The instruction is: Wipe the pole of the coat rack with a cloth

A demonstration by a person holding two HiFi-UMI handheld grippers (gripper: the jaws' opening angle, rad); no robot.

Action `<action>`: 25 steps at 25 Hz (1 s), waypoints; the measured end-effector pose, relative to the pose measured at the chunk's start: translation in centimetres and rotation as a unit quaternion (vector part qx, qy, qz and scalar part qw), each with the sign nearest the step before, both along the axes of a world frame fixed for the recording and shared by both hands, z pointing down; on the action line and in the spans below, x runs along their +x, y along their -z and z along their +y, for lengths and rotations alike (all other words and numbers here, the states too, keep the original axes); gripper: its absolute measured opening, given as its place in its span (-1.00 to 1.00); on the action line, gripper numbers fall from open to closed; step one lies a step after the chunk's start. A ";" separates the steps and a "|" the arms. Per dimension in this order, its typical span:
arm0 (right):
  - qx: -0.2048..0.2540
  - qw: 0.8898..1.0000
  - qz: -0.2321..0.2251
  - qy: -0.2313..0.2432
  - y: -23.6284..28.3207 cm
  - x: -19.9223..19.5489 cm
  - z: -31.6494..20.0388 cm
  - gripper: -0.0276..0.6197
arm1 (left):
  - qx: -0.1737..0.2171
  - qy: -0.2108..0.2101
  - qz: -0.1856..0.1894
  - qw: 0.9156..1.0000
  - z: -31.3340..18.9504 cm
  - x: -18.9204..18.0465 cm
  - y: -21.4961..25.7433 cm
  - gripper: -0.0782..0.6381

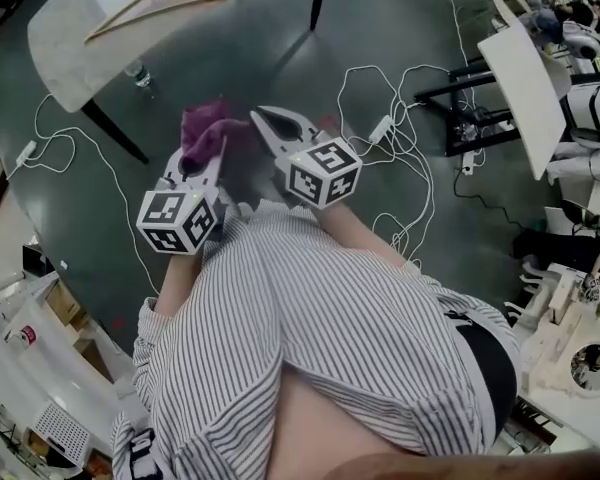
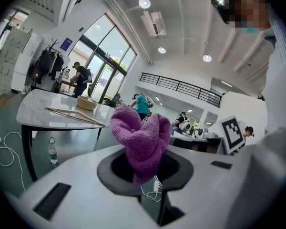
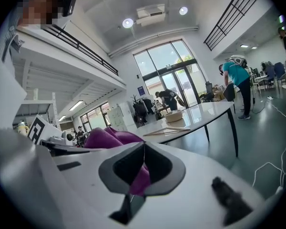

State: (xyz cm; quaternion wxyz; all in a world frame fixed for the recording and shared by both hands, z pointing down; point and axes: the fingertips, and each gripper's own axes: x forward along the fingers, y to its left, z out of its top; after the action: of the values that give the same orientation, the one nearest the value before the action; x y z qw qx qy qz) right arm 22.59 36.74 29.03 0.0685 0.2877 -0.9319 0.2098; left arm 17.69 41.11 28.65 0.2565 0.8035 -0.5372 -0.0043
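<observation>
Closest under the head camera, a striped shirt (image 1: 330, 328) filling the lower frame; just beyond it, two marker cubes side by side above dark floor. At left, left gripper (image 1: 212, 153) clamped on a purple cloth (image 1: 205, 128), bunched and standing up past the jaws. Just beside the cloth, right gripper (image 1: 275, 120), jaws drawn to a point. Farther off, a white counter (image 1: 70, 38) carrying a wooden hanger (image 1: 155, 3), a bottle (image 1: 140, 73) on the floor by its leg, white cables (image 1: 400, 138) looping at right. From the left gripper view: jaws closed on the cloth, the purple wad rising out of the dark opening between them, counter and bottle beyond at left. From the right gripper view: jaws together at the tips, a strip of the same purple caught in the seam between them, the rest of the cloth bulging at left behind the jaw; counter well apart, a bowl (image 3: 174, 116) on it.
</observation>
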 end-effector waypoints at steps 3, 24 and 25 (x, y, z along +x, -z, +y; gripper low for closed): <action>-0.007 1.000 0.002 0.001 -0.5 -0.4 -1.3 -0.86 | -0.007 0.003 0.005 1.000 -1.6 -0.6 -0.5 -0.58; -0.011 0.999 0.006 -0.044 -0.8 -9.3 -19.4 -0.86 | -0.009 -0.009 0.013 1.000 -19.4 -11.7 0.1 -0.58; -0.010 0.999 0.007 -0.045 -0.8 -10.1 -20.4 -0.86 | -0.008 -0.012 0.013 1.000 -20.7 -12.5 0.3 -0.58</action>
State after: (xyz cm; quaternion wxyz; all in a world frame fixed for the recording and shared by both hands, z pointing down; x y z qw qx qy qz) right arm 12.48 16.39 29.79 0.0688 0.3306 -0.9152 0.2200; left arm 5.15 20.38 28.34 0.2700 0.8075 -0.5245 -0.0070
